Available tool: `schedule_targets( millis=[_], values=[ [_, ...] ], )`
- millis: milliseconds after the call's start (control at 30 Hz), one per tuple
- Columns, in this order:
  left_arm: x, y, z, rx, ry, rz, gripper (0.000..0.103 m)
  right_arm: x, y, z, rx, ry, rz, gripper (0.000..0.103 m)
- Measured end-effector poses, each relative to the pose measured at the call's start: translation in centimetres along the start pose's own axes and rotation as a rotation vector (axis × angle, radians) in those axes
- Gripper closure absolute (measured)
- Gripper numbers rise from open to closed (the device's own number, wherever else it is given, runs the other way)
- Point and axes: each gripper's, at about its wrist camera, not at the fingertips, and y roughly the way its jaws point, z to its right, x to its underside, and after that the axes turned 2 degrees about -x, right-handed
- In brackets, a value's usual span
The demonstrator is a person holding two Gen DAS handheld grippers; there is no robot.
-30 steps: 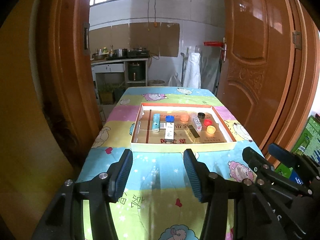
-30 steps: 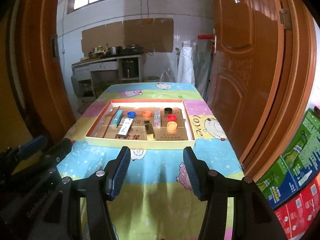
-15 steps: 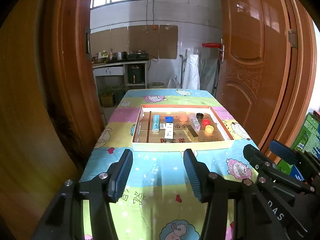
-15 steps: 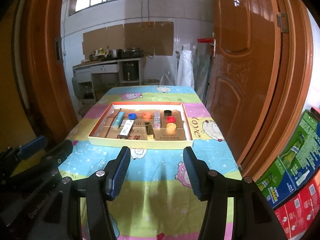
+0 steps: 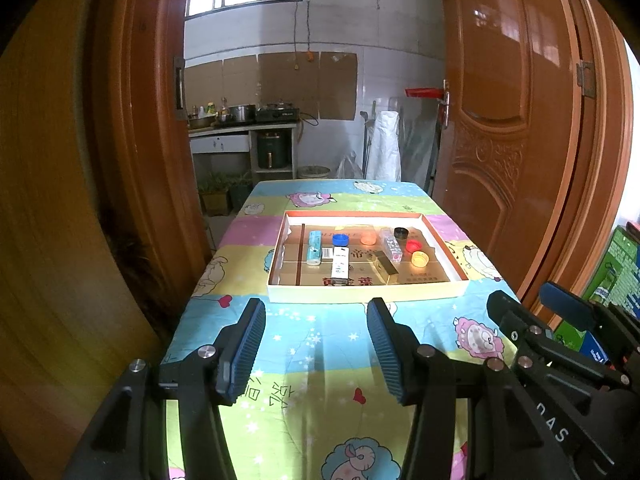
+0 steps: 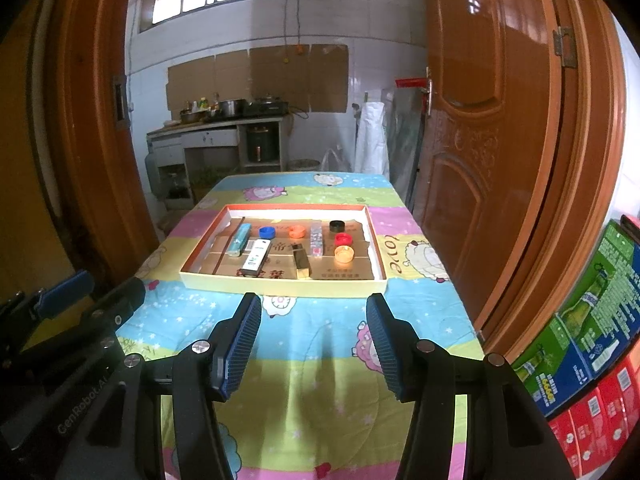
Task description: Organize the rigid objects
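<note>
Writing, left to right. "GenRobot.AI" is printed on the left gripper (image 6: 80, 300) body, seen at 8 o'clock in the right wrist view. Cloth (image 5: 320, 344) carries two printed characters near the left gripper's (image 5: 316, 344) fingers; not legible to me. Tray (image 5: 360, 294) floor is cardboard with red characters along its near edge, too small to read. "love" is printed on the cloth at the tray's 3 o'clock side. "DAS" shows on the right gripper (image 5: 560, 320) body at 4 o'clock in the left wrist view; its leading letters are cut off. Cartons (image 6: 592, 328) at 4 o'clock in the right wrist view bear print I cannot read.

Pose. Both grippers hang side by side over the near part of the table, pointing toward the tray and tilted downward. Left gripper: jaws well apart, nothing between the pads, only cloth behind the gap. Right gripper (image 6: 314, 344): jaws equally wide, nothing held.

Task items all lie in the tray, at 12 o'clock from both grippers and well apart from them. Left to right: thin dark stick (image 6: 228, 246), light-blue box (image 6: 239, 240), white box (image 6: 256, 256), blue cap (image 6: 267, 232), orange cap (image 6: 297, 231), gold box (image 6: 301, 262), clear box (image 6: 316, 238), black cap (image 6: 337, 225), red cap (image 6: 344, 239), yellow cap (image 6: 344, 254).

Hard to make out: labels on the white box and light-blue box; contents of the clear box. The hands on the grippers are out of frame.
</note>
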Motion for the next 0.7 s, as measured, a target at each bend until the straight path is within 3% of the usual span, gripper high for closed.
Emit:
schedule_targets(
  millis=[700],
  values=[
    [0.11, -0.08, -0.07, -0.003, 0.0, 0.0, 0.05, 0.02, -0.06, -0.11, -0.004, 0.001, -0.003, 0.046]
  ],
)
